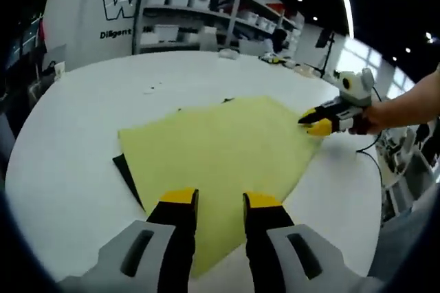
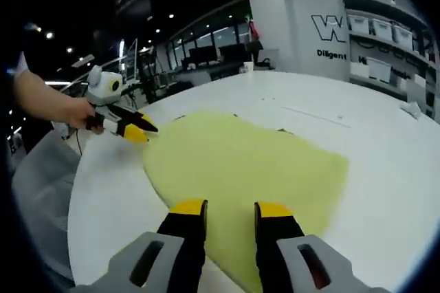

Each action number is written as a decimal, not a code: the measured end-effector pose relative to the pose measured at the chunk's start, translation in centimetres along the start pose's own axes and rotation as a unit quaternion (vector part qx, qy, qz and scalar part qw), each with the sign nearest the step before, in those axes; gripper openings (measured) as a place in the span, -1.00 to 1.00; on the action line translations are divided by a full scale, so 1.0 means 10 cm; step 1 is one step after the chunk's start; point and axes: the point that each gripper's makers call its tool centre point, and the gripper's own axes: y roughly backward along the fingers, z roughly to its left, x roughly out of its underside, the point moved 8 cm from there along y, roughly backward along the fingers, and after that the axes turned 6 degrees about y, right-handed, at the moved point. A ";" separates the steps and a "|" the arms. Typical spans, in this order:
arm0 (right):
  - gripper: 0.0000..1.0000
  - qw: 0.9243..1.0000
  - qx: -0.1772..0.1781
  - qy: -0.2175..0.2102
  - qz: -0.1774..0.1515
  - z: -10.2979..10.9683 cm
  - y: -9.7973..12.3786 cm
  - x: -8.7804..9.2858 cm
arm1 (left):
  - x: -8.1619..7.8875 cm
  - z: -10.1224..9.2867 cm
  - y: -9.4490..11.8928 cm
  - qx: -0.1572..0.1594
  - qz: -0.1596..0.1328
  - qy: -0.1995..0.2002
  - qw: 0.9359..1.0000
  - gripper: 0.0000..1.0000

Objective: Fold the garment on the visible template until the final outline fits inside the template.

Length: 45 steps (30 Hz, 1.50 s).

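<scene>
Bare table around garment

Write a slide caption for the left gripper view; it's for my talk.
Left gripper open over yellow garment on white table; right gripper at its far edge.

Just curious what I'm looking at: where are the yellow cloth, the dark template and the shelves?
Cloth (image 1: 220,148), left gripper view: its middle.
Template (image 1: 127,172), left gripper view: dark edge beside the cloth.
Shelves (image 1: 199,11), left gripper view: the upper shelf.

Left gripper and right gripper both hover with fingers parted, gripping nothing.
</scene>
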 end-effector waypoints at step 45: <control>-1.00 0.992 -0.077 0.101 0.003 0.39 -0.31 0.08 | 0.13 -0.54 -0.42 0.039 0.021 -0.074 0.996 -0.83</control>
